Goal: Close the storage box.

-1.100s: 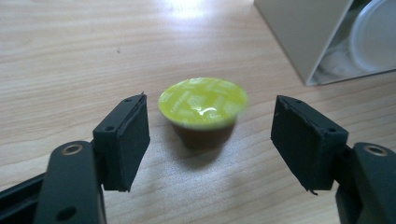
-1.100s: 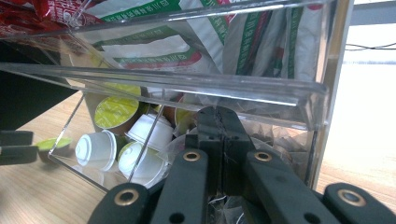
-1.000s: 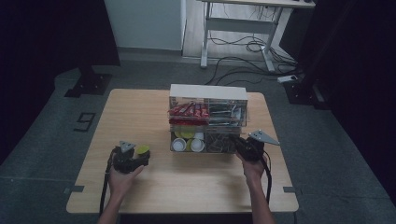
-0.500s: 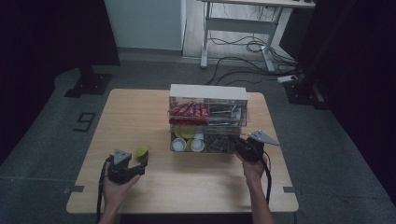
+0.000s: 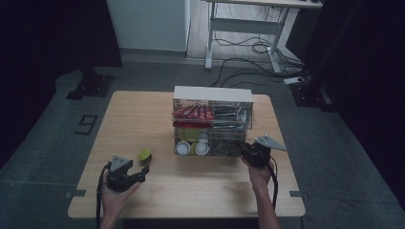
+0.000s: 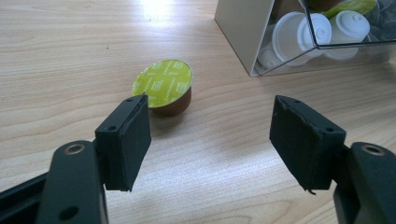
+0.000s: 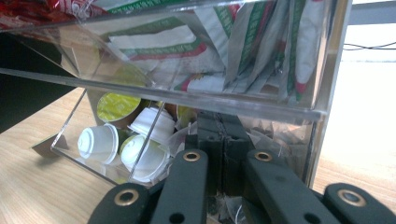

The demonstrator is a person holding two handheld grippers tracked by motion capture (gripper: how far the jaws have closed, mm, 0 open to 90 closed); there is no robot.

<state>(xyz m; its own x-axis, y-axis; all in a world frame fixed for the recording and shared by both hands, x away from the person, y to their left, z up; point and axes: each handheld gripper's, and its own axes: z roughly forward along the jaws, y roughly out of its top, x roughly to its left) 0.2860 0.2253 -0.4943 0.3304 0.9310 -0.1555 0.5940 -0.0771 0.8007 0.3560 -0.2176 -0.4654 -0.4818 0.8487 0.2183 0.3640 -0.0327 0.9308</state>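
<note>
A wooden table (image 5: 143, 114) stands in a dim room, with a person's hands reaching in from its near edge. Toward the far middle of it sits a clear plastic organizer (image 5: 212, 121); its upper level holds red packets (image 5: 192, 112) and paper sachets (image 7: 252, 51), and its lower bin holds white and green coffee capsules (image 7: 140, 135).

The right tongs (image 5: 247, 151) are pressed up against the near right corner of the organizer. Seen from their own camera, the two black jaws are clenched together with nothing visible between them, right at the lower bin's opening.

The left tongs (image 5: 143, 171) rest low over the near left part of the table, released, jaws spread wide apart. A single green-lidded capsule (image 6: 163, 87) stands on the bare table just beyond the left jaw, apart from it, and left of the organizer.
</note>
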